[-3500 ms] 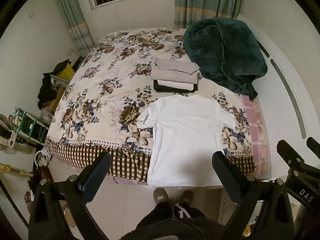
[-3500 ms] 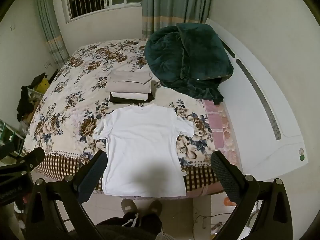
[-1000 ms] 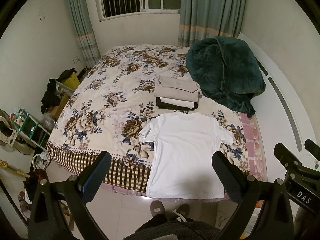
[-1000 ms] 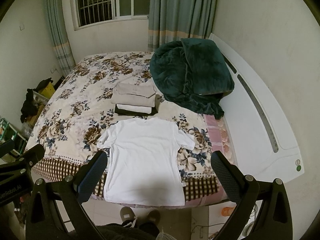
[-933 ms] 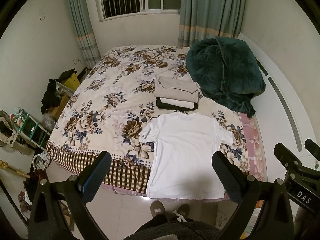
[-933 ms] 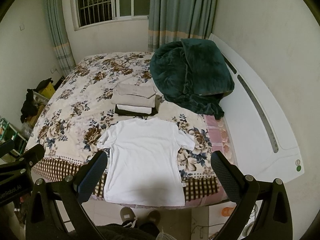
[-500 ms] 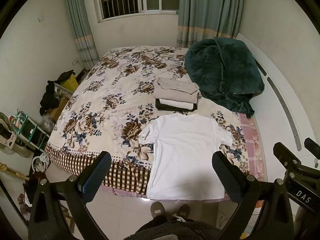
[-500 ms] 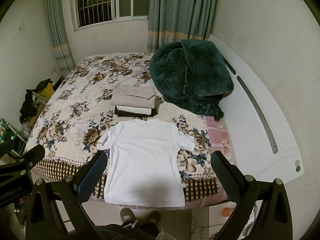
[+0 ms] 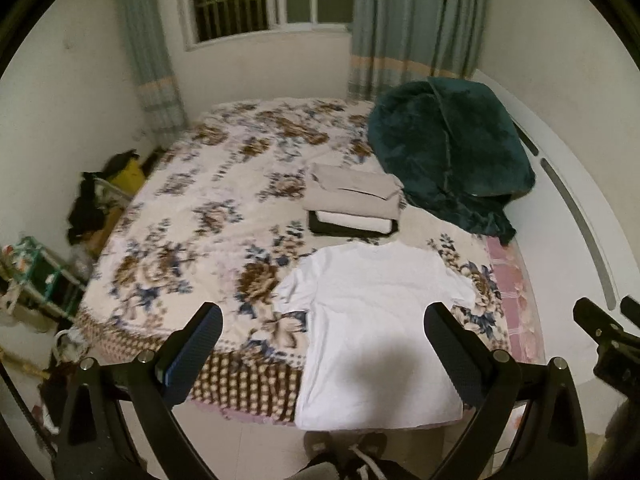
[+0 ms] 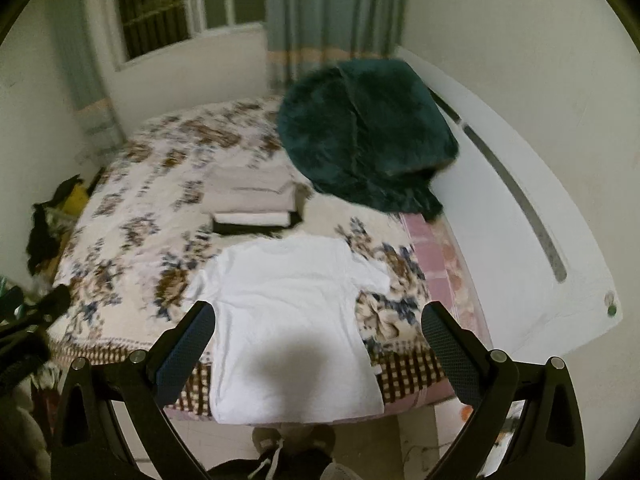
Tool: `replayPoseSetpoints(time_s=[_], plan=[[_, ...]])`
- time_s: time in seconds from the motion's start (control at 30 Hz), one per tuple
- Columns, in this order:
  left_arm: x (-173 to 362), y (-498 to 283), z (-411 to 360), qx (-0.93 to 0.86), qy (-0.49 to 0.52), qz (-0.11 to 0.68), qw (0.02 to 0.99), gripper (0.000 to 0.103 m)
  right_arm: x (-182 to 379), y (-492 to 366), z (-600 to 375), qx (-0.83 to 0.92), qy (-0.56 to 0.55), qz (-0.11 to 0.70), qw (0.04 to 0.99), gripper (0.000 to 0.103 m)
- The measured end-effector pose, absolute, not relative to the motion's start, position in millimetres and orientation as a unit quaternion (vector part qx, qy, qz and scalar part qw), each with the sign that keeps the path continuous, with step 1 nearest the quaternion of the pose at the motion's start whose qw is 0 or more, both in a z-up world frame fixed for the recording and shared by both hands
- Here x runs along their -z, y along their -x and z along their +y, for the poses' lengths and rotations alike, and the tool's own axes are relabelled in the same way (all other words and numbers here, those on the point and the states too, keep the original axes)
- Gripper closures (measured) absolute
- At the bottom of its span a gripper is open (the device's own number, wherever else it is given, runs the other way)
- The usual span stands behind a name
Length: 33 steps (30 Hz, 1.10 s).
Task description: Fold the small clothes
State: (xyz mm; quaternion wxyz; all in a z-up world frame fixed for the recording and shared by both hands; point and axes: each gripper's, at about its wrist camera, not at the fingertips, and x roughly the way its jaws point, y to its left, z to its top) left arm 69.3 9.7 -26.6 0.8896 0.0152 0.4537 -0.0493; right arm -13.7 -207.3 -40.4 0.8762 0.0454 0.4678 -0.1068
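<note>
A white T-shirt (image 9: 376,320) (image 10: 292,312) lies spread flat, back up, at the near edge of the floral bed (image 9: 192,232) (image 10: 132,240), its hem hanging over the side. Behind it sits a pile of folded clothes (image 9: 354,200) (image 10: 252,200), beige on top, white and black below. My left gripper (image 9: 324,324) is held high above the floor in front of the bed, open and empty. My right gripper (image 10: 318,322) is likewise open and empty, well short of the shirt. Each gripper shows at the edge of the other's view.
A dark green blanket (image 9: 448,152) (image 10: 368,136) is heaped at the bed's far right against the white headboard (image 10: 520,216). Clutter and a small rack (image 9: 36,276) stand by the left wall. A person's shoes (image 9: 348,452) are on the floor below the shirt's hem.
Both views have tilted up and pulled back a little since 3.5 s ago, showing more wall and window. The right view now swings left and is blurred. The shirt and pile have not moved.
</note>
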Motion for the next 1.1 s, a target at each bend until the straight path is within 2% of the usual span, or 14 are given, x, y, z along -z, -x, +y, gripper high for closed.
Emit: replayPoseSetpoints(time_s=[0.17,0.33,0.43,0.53,0.57,0.6,0.8,0.9,0.97,1.0,1.03,1.07,1.1], plan=[[98,-126,4,0.051,-0.005,0.497,0.866,0.0,131,-29,-267,0.134,-0.116,0.505,0.845,0.0],[184,-176,-16,0.011,-0.02,0.532,0.847,0.0,258,-69,-361,0.203,-0.2,0.538,0.794,0.0],[246,-203,-29,-0.023,-0.036,0.56,0.827,0.0,348,-94,-429,0.228,-0.286,0.551,0.75,0.0],[309,-229,-38,-0.058,-0.044,0.592,0.803,0.0,441,-116,-489,0.24,-0.387,0.548,0.702,0.013],[332,-237,-41,-0.071,-0.044,0.601,0.795,0.0,481,-126,-511,0.239,-0.424,0.545,0.683,0.027],[354,-244,-41,-0.08,-0.043,0.61,0.787,0.0,507,-132,-522,0.244,-0.443,0.545,0.669,0.035],[457,-269,-46,-0.117,-0.033,0.663,0.738,0.0,664,-162,-558,0.253,-0.574,0.528,0.572,0.035],[495,-277,-49,-0.12,-0.02,0.682,0.722,0.0,710,-173,-561,0.25,-0.623,0.499,0.549,0.033],[513,-282,-50,-0.116,-0.013,0.688,0.716,0.0,715,-176,-558,0.265,-0.637,0.456,0.563,0.036],[519,-282,-50,-0.114,-0.008,0.691,0.714,0.0,712,-177,-556,0.269,-0.639,0.435,0.574,0.055],[525,-283,-49,-0.11,-0.002,0.691,0.714,0.0,706,-179,-554,0.273,-0.633,0.422,0.588,0.069],[530,-286,-52,-0.106,0.004,0.691,0.715,0.0,698,-184,-550,0.286,-0.612,0.422,0.604,0.09],[533,-286,-50,-0.104,0.007,0.689,0.717,0.0,693,-187,-547,0.291,-0.6,0.417,0.618,0.096]])
